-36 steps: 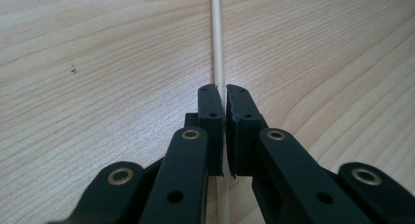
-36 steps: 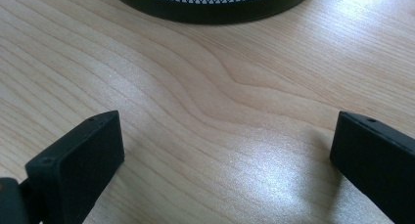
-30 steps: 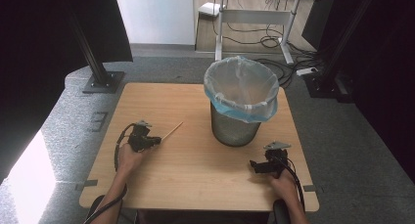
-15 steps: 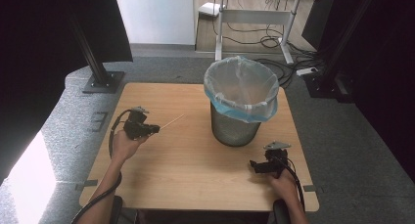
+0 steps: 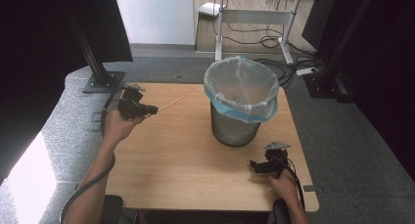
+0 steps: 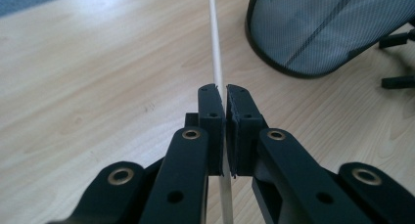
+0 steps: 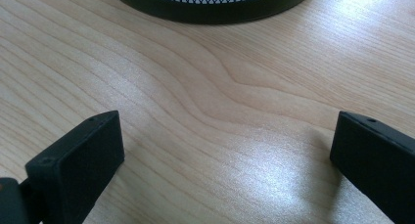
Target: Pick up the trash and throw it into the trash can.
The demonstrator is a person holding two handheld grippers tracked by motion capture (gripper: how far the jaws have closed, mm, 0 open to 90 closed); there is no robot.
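Two claws are at work. The left claw [image 6: 224,94] is clamped on a thin wooden stick [image 6: 215,43], its jaws pressed together with the stick pinched between the pads; most of the stick runs forward past the tips and a short tail passes back under the linkage. In the high view the left claw [image 5: 150,108] is held over the far left part of the counter [image 5: 176,160], the stick [image 5: 171,103] pointing right and slightly far, toward the mesh wastebasket [image 5: 235,128] lined with a plastic bag [image 5: 242,89]. The free end is apart from the basket, lower than the rim as far as can be judged.

The right claw [image 7: 225,150] stands wide apart and holds nothing; it rests low at the near right of the counter, right claw [image 5: 254,166] facing left, just near of the basket's foot.

The step in hand appears to be carrying the stick to the basket. To do it well: lift the grip clearly above the bag's rim before moving right, so the long end does not snag or pierce the liner; bring the stick over the mouth, tip it downward, and only then part the jaws. A thin round stick may roll or swing in the grip, so the hold should stay firm throughout.
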